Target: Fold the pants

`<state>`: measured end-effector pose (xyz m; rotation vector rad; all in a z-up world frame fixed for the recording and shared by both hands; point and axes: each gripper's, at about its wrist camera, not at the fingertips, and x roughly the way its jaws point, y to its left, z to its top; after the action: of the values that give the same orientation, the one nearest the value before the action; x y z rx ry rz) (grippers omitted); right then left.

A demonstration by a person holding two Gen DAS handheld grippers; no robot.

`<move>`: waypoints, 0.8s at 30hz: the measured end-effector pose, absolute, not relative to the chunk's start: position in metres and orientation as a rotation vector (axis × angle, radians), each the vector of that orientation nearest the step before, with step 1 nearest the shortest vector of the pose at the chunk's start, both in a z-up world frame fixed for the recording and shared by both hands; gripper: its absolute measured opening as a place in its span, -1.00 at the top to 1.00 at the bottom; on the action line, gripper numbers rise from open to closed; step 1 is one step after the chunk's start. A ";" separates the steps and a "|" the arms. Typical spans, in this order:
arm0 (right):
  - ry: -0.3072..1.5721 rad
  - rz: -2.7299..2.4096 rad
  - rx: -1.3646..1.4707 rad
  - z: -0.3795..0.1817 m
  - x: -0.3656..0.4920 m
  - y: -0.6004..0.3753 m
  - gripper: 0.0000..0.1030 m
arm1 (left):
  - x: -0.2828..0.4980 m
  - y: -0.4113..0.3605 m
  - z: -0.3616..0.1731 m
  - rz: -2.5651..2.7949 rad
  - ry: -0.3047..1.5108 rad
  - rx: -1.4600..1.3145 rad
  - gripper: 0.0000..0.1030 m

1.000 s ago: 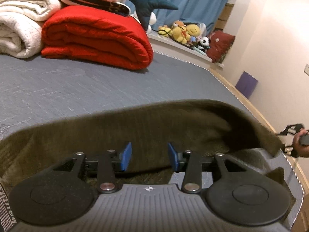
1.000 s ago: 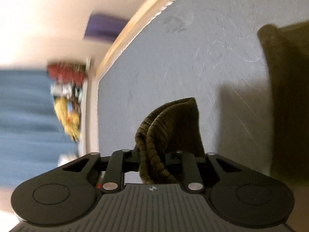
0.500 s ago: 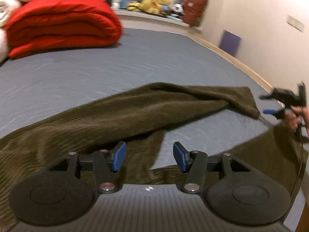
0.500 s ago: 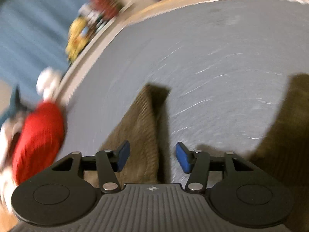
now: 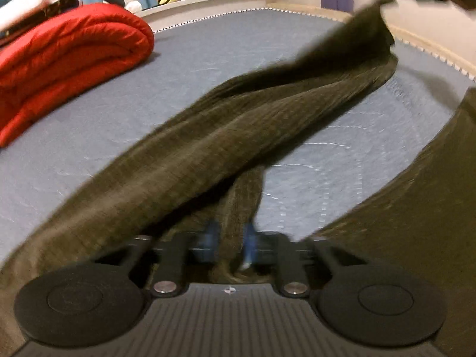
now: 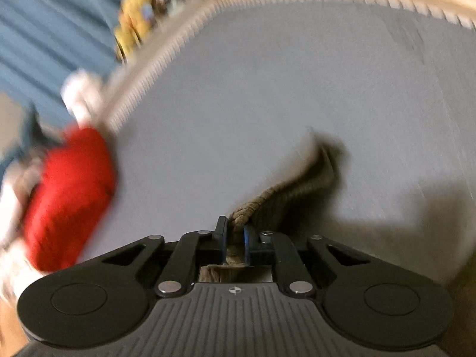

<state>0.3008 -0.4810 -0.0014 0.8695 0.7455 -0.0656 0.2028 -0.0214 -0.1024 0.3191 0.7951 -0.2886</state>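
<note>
Now both grippers pinch the pants [image 5: 226, 136]: left gripper [image 5: 230, 245] mid-fabric; right gripper [image 6: 235, 239] on a bunched edge; bare mattress [image 6: 267, 89] lies beyond.

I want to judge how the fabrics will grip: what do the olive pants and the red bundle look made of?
The pants look like a soft ribbed knit or corduroy, matte: fine parallel ridges show, and the edge pinched in the right gripper looks cord-like. The red bundle looks like a padded quilt with a smooth synthetic shell: puffy rolls, slight sheen. Blur leaves both uncertain.
</note>
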 end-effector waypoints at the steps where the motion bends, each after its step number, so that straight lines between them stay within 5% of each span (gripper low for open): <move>1: 0.654 -0.103 0.932 0.011 0.309 -0.490 0.88 | 0.205 -0.017 -0.099 -0.291 0.800 0.311 0.82; 3: 0.458 -0.237 1.010 0.027 0.323 -0.512 0.78 | 0.206 -0.009 -0.092 -0.301 0.802 0.284 0.83; 5: 0.405 -0.294 1.000 0.026 0.331 -0.522 0.33 | 0.202 -0.003 -0.087 -0.314 0.794 0.297 0.83; 10: 0.559 -0.168 0.808 -0.028 0.326 -0.511 0.24 | 0.198 -0.005 -0.094 -0.355 0.796 0.329 0.72; 13: 0.670 -0.242 0.799 -0.075 0.316 -0.510 0.05 | 0.196 -0.013 -0.098 -0.350 0.781 0.352 0.37; 19: 0.725 -0.284 0.827 -0.119 0.336 -0.503 -0.07 | 0.198 -0.022 -0.104 -0.335 0.743 0.377 0.34; 21: 0.712 -0.254 0.787 -0.122 0.349 -0.495 0.01 | 0.198 -0.023 -0.106 -0.334 0.737 0.388 0.44; 23: 0.716 -0.278 0.712 -0.124 0.360 -0.484 0.78 | 0.199 -0.023 -0.107 -0.333 0.726 0.404 0.72; 24: 0.722 -0.300 0.680 -0.126 0.367 -0.482 0.79 | 0.200 -0.022 -0.107 -0.333 0.721 0.417 0.79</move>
<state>0.3665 -0.4824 -0.1263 0.6798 0.7221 -0.2996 0.1996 -0.0224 -0.1070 0.4168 0.7209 -0.3329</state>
